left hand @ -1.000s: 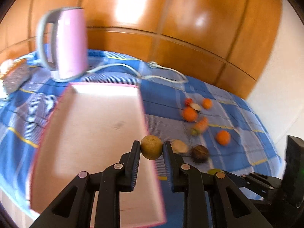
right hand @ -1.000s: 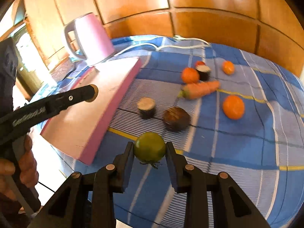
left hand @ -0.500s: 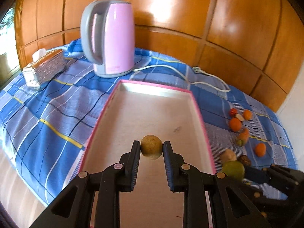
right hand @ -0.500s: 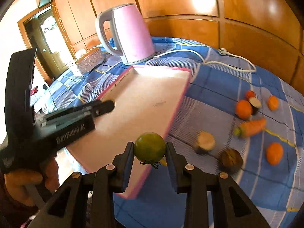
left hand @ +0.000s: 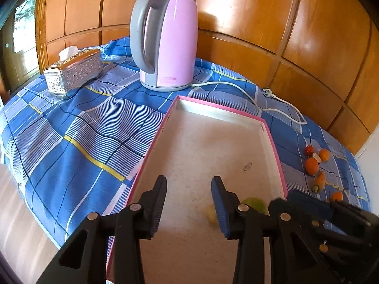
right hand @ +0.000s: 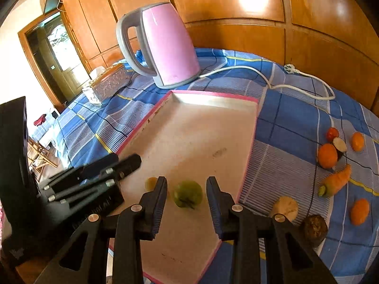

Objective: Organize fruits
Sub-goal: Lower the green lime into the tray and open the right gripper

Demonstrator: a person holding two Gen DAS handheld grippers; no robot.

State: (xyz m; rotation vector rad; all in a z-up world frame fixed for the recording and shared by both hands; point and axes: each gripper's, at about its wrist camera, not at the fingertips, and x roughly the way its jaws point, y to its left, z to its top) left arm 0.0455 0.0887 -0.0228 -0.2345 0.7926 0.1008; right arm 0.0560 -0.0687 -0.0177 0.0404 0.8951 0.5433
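Change: both fruits, clamped a second ago, now lie released in the shallow pink-rimmed tray (right hand: 251,127).
Left gripper (left hand: 188,190): jaws wide apart, empty; round tan fruit (right hand: 151,183) beside it.
Right gripper (right hand: 186,190): jaws wide, straddling the round green fruit (right hand: 187,194).
Next: fetch remaining orange fruits (right hand: 327,155).
Writing: none legible.

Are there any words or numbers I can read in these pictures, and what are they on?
None can be read.
Pink kettle: faint red print low on its side, too small and blurred.
Left gripper: pale lettering on its black body, seen from the right wrist, too blurred.
Silver tissue box: only embossed patterns, no words.
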